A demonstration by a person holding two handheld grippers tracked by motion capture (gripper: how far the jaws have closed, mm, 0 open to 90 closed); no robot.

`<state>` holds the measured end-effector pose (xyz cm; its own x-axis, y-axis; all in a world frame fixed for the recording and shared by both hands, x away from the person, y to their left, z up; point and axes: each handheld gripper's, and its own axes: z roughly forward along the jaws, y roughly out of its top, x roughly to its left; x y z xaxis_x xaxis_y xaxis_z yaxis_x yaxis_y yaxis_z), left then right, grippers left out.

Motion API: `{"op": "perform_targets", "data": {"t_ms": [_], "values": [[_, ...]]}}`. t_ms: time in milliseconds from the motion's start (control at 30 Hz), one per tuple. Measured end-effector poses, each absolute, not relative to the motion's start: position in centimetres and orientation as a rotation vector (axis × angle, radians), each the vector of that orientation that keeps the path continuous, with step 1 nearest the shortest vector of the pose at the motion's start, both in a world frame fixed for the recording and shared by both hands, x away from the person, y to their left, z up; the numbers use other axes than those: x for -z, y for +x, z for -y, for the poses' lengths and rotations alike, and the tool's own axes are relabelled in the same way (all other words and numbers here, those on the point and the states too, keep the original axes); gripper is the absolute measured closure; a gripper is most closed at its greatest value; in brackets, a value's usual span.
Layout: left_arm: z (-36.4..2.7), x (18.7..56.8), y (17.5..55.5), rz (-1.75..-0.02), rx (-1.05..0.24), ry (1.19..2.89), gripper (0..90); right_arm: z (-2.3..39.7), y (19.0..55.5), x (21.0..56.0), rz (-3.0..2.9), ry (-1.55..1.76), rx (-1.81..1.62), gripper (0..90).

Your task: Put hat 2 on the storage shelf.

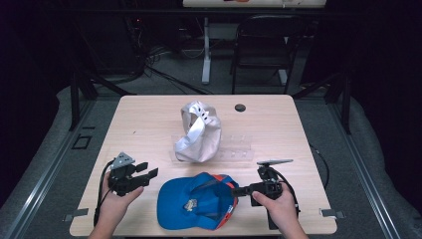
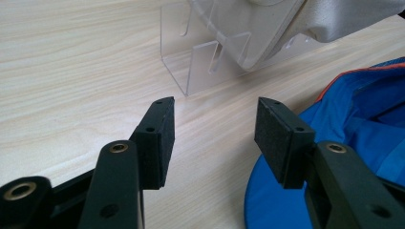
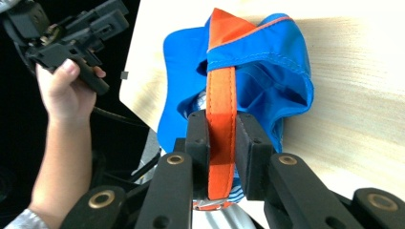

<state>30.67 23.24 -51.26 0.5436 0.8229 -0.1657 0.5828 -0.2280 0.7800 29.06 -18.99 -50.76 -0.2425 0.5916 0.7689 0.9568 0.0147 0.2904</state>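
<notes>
Two grippers flank the blue cap (image 1: pixel 196 201) at the table's (image 1: pixel 149 124) near edge. Right gripper (image 3: pixel 221 143): fingers clamp the orange strap (image 3: pixel 220 95), which runs straight away from them. Left gripper (image 1: pixel 144 174): fingers wide apart, empty, beside the brim.

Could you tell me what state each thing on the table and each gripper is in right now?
blue cap: lying on the table's near edge, its orange strap pinched.
right gripper: shut on the orange strap.
left gripper: open, holding nothing, beside the blue cap.
white cap: propped on the clear acrylic stand.
clear acrylic stand: upright at mid-table.
</notes>
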Motion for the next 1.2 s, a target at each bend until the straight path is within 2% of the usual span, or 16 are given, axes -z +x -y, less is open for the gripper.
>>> {"op": "perform_targets", "data": {"t_ms": [633, 1200], "values": [[-23.3, 51.3, 30.7, -1.149, -0.359, 1.921, 49.3, 22.0, 29.2, 48.3, 1.739, -1.562, 1.152, 77.4], [-23.5, 51.3, 30.7, -1.152, -0.355, 1.918, 49.3, 21.3, 31.0, 45.1, 1.48, -1.442, 1.179, 77.5]]}}
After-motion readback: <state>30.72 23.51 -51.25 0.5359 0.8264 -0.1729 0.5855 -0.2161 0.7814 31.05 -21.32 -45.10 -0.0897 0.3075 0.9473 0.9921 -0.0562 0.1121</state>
